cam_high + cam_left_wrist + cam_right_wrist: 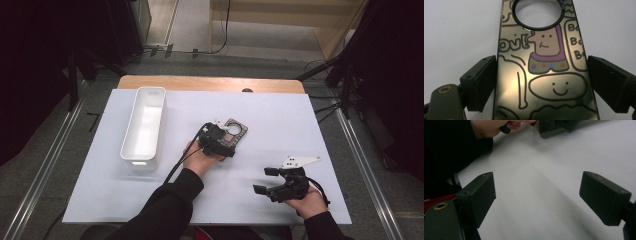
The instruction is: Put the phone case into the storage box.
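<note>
A glossy phone case (236,130) printed with cartoon figures lies flat on the white sheet (280,110), its round camera hole at the far end. My left gripper (226,134) reaches over it from the near side. In the left gripper view the case (544,75) runs between the two black jaws, and the pads (482,82) stand against its two long edges. My right gripper (265,180) rests low at the front right, turned toward the left. Its jaws (539,197) are wide apart with bare sheet between them.
A long white bin (140,161) stands on the left of the sheet, empty. The sheet covers a wooden table (210,82) whose far edge shows behind it. In the right gripper view the person's left hand (491,126) and dark sleeve (446,150) sit at the upper left.
</note>
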Action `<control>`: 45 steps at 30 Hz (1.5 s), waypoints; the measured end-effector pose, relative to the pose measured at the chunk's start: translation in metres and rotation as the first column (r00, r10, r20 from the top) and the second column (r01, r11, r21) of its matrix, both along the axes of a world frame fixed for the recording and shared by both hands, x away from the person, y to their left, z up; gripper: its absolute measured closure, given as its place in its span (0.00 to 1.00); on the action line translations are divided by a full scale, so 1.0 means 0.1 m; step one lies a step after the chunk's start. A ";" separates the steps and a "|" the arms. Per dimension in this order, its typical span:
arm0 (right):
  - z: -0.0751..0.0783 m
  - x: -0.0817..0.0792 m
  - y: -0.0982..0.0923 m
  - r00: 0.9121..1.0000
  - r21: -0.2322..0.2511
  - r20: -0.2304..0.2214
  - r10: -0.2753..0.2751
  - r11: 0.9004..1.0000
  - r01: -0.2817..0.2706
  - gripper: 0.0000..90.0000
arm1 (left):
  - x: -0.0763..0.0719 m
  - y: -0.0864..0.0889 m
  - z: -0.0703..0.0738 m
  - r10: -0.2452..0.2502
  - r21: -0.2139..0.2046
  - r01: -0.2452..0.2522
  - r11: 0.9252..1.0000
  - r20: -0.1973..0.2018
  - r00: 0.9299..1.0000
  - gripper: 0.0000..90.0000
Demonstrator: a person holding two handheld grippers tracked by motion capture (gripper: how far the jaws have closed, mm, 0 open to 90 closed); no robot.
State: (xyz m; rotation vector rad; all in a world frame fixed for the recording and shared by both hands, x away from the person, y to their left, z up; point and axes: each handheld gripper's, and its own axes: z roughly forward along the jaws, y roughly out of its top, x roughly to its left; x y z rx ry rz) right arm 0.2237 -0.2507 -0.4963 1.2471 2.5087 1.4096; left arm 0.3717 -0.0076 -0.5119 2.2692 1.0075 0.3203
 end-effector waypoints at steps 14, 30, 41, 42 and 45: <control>0.00 0.00 0.00 1.000 -0.003 -0.002 0.000 1.000 0.000 0.14 | 0.06 0.14 0.17 -0.003 -0.120 -0.004 0.993 -0.065 0.998 0.13; 0.00 0.00 0.01 1.000 0.006 -0.012 -0.005 1.000 0.005 0.14 | 0.07 0.32 0.46 -0.023 -0.302 -0.014 0.953 -0.117 0.993 0.13; 0.01 0.01 0.03 1.000 0.018 -0.019 -0.025 1.000 0.026 0.14 | -0.02 0.44 0.61 -0.025 -0.342 -0.014 0.940 -0.112 0.993 0.13; 0.02 0.01 0.03 0.999 0.022 -0.025 -0.034 0.999 0.034 0.14 | -0.04 0.45 0.61 -0.023 -0.349 -0.018 0.937 -0.113 0.993 0.13; 0.02 0.02 0.06 0.998 0.026 -0.031 -0.057 0.998 0.058 0.14 | -0.07 0.50 0.59 -0.020 -0.359 -0.026 0.933 -0.123 0.992 0.13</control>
